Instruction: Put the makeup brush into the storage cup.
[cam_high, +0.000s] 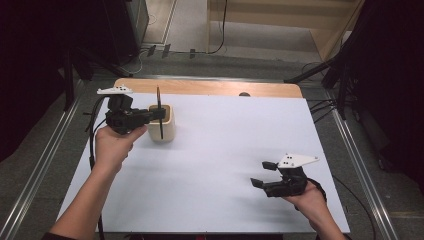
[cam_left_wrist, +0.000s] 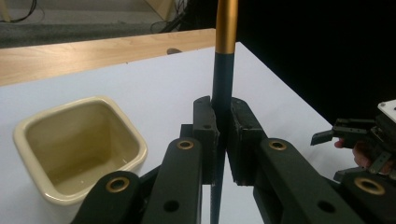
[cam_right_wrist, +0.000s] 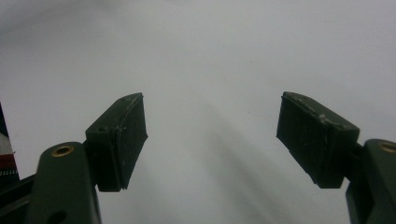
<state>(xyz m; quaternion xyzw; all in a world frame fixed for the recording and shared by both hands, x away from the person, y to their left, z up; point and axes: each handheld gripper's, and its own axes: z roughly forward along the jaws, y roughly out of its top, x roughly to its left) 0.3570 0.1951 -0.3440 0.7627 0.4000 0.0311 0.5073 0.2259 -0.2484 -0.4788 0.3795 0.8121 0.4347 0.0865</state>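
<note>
A cream square cup (cam_high: 162, 122) stands on the white counter (cam_high: 215, 165), just beside the left gripper (cam_high: 161, 113). Its jaws pinch a dark, gold-topped pen (cam_left_wrist: 223, 79), held upright over the counter beside the cup. The right gripper (cam_high: 263, 173) rests well apart, jaws spread.

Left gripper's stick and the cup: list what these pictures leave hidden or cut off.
- Stick, left gripper view: top cut by the upper edge, lower end by the bottom edge; the left gripper pads cover its middle.
- Stick tip, high view: too thin to judge against the cup.
- Cup, left gripper view: front wall behind the gripper's arms.
</note>
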